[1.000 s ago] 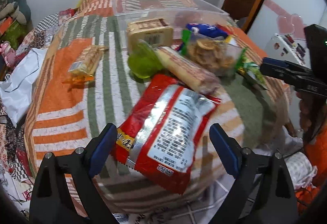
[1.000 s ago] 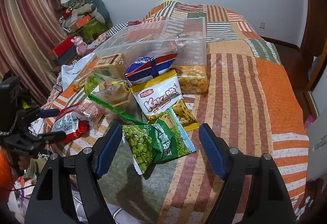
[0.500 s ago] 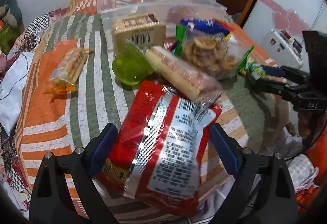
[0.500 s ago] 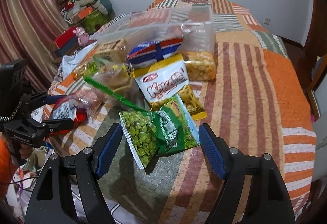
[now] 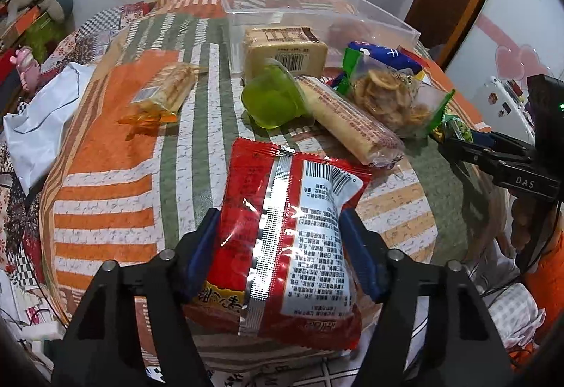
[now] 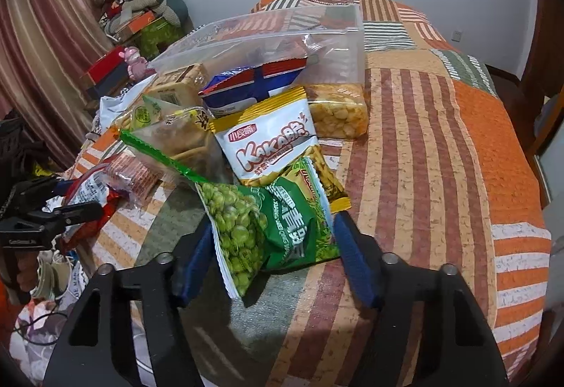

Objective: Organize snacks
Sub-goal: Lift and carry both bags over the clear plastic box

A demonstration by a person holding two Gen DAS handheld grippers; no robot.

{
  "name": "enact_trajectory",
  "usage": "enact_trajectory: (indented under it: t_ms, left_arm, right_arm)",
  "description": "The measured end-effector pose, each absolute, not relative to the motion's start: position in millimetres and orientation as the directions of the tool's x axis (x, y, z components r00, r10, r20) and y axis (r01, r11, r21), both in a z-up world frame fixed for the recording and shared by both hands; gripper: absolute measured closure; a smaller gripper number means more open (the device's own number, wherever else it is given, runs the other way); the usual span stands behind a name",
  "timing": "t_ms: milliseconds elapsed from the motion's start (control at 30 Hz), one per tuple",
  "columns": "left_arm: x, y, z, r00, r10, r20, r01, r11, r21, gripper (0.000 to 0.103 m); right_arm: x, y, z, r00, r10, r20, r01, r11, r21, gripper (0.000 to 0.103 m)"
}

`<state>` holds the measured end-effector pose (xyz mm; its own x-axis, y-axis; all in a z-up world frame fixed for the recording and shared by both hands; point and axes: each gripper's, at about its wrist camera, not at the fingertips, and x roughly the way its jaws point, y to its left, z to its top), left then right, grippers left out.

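Both tongs closer, packet bottoms hidden

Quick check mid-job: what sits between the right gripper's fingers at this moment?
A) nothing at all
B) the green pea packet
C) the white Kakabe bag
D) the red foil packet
B: in the right wrist view the green pea packet lies between the right gripper fingers, which flank its edges without a clear squeeze; the red foil packet sits in the left gripper.

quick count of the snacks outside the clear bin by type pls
bags: 6, counting the red bag in the left tool and the pea bag in the right tool
cracker sleeves: 2
biscuit block: 1
jelly cup: 1
total: 10
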<state>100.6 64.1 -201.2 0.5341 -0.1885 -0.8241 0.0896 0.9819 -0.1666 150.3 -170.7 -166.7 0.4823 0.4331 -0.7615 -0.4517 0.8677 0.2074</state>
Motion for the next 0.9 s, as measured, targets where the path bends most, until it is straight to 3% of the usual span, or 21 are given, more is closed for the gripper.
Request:
enact_trajectory:
  t_ms: [200,900]
  left_arm:
    - [94,61,-194,0.563,-0.148,-0.813,0.075,0.989,-0.128,0.037]
    - [113,71,-117,0.722,-0.115,-0.682,0.026,0.99,-0.14,0.037]
  right_arm:
    - [146,-176,-160,0.494,0.448,-0.745,-0.45,0.865,0.222,0.053]
    - [151,-175,-100,0.625,0.473,-0.621,-0.466,0.864,0.19,0.054]
